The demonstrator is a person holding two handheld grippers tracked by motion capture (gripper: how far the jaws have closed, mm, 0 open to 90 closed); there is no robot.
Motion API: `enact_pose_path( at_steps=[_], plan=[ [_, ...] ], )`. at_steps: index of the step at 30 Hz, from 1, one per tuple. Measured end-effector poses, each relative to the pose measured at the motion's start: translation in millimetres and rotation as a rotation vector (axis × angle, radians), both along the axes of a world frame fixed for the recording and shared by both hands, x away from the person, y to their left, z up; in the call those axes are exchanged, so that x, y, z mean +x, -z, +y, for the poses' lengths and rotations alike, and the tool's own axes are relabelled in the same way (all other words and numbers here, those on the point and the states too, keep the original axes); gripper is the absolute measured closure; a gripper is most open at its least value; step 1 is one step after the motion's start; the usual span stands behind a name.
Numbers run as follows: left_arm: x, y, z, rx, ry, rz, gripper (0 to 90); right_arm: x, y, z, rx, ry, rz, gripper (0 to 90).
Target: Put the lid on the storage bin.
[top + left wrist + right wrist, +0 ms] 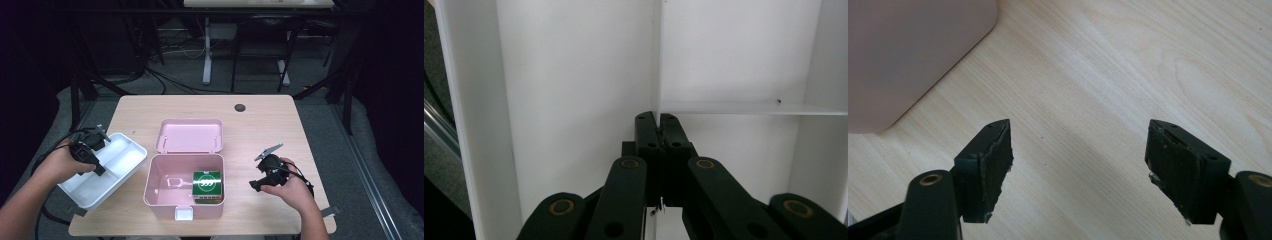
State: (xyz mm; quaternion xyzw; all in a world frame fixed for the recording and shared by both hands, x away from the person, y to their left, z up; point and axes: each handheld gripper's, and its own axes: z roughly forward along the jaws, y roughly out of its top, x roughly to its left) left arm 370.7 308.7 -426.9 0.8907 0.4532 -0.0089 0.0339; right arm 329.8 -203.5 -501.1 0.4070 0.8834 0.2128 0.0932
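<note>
Table: pale wood, rectangular, small dark round hole near 12 o'clock edge.

Pink box: open, centre toward 6 o'clock; lid laid back flat at its 12 o'clock side, white latch at front wall.

White tray: divided into compartments, at 9 o'clock of the pink box, tilted, one end hanging past table edge at 8 o'clock.

Green carton: inside pink box, at its 3 o'clock wall, white round mark on top face.

Left gripper: in left hand, over the tray; jaws pressed together on the thin white divider wall of the tray, clamped.

Right gripper: in right hand, at 3 o'clock of the pink box, well apart from it; jaws spread wide, nothing between, bare tabletop beneath, pink box corner at 10 o'clock in the right gripper view.
</note>
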Motion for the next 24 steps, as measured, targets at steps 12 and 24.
enact_pose_path(
  at_steps=[12,24],
  plan=[
    [-1.9,-25.3,-11.5,0.024,0.055,-0.014,89.3,0.2,2.3,1.2,0.005,0.002,-0.006,26.7],
    [-7.8,-45.5,-24.3,0.026,0.129,-0.040,89.2,0.2,1.1,0.6,-0.005,-0.002,0.000,26.7]
  ],
)
